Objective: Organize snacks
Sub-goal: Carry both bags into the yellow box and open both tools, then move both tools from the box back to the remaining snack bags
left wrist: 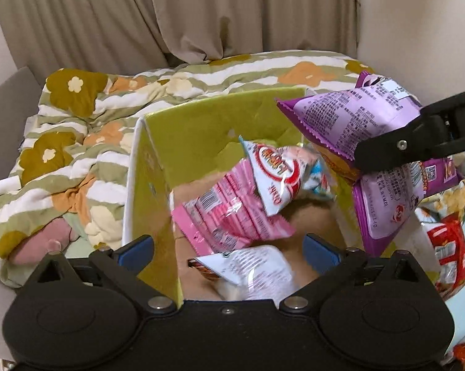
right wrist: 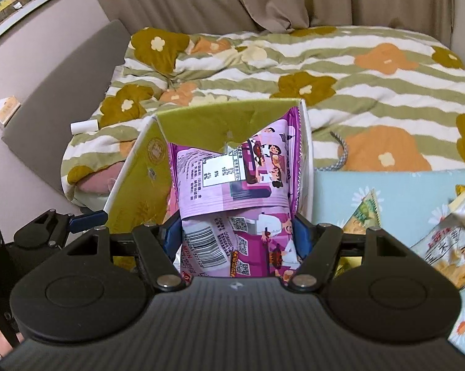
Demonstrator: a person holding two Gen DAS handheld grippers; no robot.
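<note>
The right gripper (right wrist: 237, 241) has its jaws drawn in partway, pinching two purple snack packets (right wrist: 232, 185) between its blue pads (right wrist: 300, 241). The packets are stacked one over the other and show their backs: printed text, a barcode, a white nutrition table and cartoon figures. Their far ends reach over the open top of a yellow-green cardboard box (right wrist: 145, 167).

Seen from the left wrist camera, the same purple packets (left wrist: 349, 120) hang above the right edge of the box (left wrist: 201, 123), gripped by the black fingers of the right gripper (left wrist: 383, 154).

The left gripper (left wrist: 229, 247) has its jaws spread wide and holds nothing. Its blue pads (left wrist: 139, 247) sit on either side of the box's near left wall, with no clear contact.

Inside the box, on its brown floor, lie a pink packet (left wrist: 232, 216), a white packet with a red oval logo (left wrist: 275, 176) leaning on top of it, and a white packet (left wrist: 254, 269) nearest the camera.

The box stands on a bed with a green-striped floral quilt (right wrist: 356, 71). To the right, more snack bags (right wrist: 448, 247) lie loose on a pale blue daisy-print cloth (right wrist: 402, 191).
</note>
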